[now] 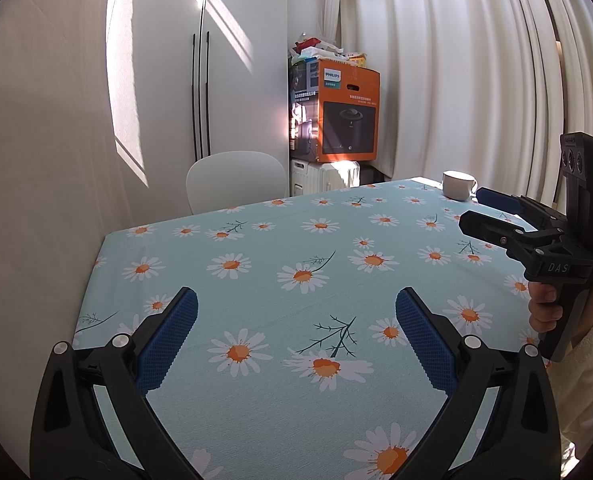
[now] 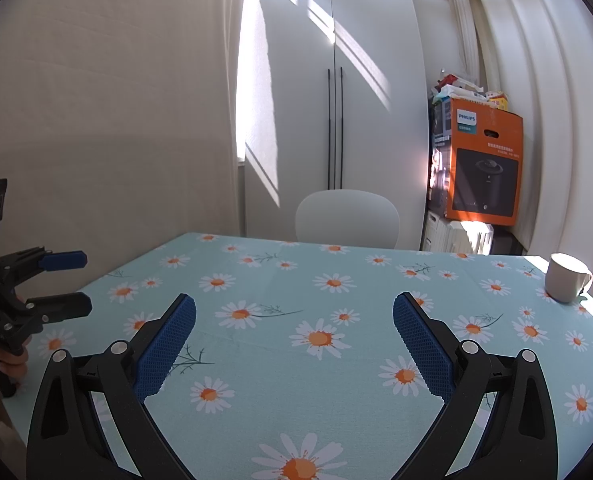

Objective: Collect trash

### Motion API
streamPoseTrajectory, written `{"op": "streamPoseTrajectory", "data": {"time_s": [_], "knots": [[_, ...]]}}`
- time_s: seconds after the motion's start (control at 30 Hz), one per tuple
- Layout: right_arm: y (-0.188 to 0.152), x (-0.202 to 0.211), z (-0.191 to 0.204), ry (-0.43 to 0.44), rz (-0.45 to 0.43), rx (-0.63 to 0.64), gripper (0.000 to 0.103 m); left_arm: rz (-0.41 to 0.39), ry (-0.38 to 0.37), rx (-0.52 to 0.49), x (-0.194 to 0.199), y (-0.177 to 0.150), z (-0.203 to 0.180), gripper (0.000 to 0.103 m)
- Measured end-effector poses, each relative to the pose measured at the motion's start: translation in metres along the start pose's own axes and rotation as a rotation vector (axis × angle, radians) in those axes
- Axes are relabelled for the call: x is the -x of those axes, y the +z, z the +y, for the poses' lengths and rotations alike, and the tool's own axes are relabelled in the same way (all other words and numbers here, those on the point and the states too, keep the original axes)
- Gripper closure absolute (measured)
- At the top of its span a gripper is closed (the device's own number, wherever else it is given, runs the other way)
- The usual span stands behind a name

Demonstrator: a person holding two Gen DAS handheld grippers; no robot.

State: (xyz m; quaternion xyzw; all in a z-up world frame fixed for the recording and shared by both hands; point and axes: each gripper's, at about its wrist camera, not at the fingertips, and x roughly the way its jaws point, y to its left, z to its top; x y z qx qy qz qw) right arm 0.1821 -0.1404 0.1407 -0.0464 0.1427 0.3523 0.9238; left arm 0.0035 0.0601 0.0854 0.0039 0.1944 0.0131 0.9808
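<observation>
No trash shows in either view. My left gripper (image 1: 296, 300) is open and empty above the daisy-print tablecloth (image 1: 296, 240). It also shows at the left edge of the right wrist view (image 2: 84, 282), jaws apart. My right gripper (image 2: 294, 306) is open and empty above the same cloth (image 2: 296, 280). It also shows at the right of the left wrist view (image 1: 470, 208), jaws apart, held by a hand. A white mug (image 1: 459, 185) stands upright near the table's far right corner, and it shows in the right wrist view (image 2: 567, 277) too.
A white chair (image 1: 236, 180) stands behind the table's far edge. An orange Philips box (image 1: 348, 112) topped with clutter sits on white cases in the corner. A white wardrobe (image 1: 200, 80) and white curtains (image 1: 476, 80) line the walls.
</observation>
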Motion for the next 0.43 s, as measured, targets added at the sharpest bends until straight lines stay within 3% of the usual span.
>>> {"op": "streamPoseTrajectory", "data": {"time_s": [0.43], "knots": [[-0.0006, 0.0003, -0.0008, 0.000, -0.001, 0.000, 0.008, 0.015, -0.002, -0.004, -0.0028, -0.0021, 0.0020, 0.006]]}}
